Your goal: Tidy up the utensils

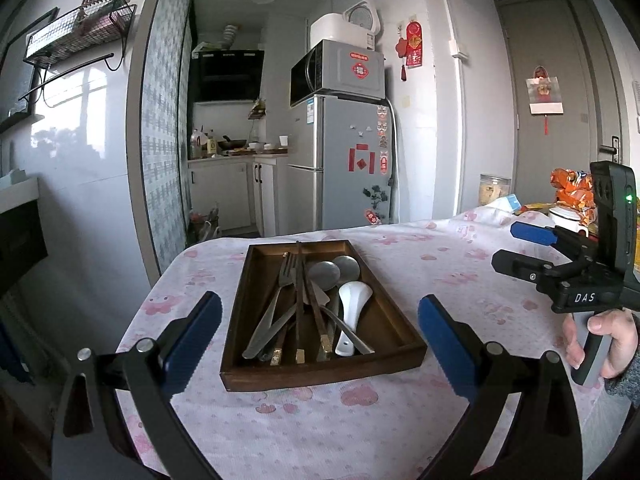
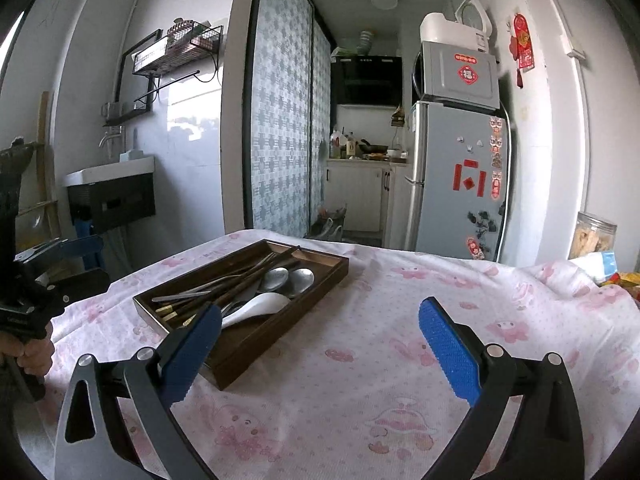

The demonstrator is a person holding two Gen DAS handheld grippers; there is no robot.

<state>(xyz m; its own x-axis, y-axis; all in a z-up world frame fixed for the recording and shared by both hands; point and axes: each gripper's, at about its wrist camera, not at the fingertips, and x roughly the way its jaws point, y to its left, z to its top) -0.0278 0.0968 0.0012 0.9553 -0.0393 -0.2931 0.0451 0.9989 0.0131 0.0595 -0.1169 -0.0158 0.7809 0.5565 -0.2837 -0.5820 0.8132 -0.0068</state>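
Left gripper (image 1: 320,336): jaws spread wide, nothing between the pads, pointing slightly downward. Right gripper (image 2: 320,344): jaws fully apart, empty, likewise tilted a little down. Right hand (image 1: 600,344) wraps the handle below its gripper; left hand (image 2: 34,354) likewise.

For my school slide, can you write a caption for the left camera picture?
Open left gripper faces a wooden tray of jumbled forks, chopsticks and spoons on a pink tablecloth.

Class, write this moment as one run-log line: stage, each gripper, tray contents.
stage: before first pick | left gripper: open, empty | right gripper: open, empty | wooden tray: forks, chopsticks, metal spoons, white spoon piled together
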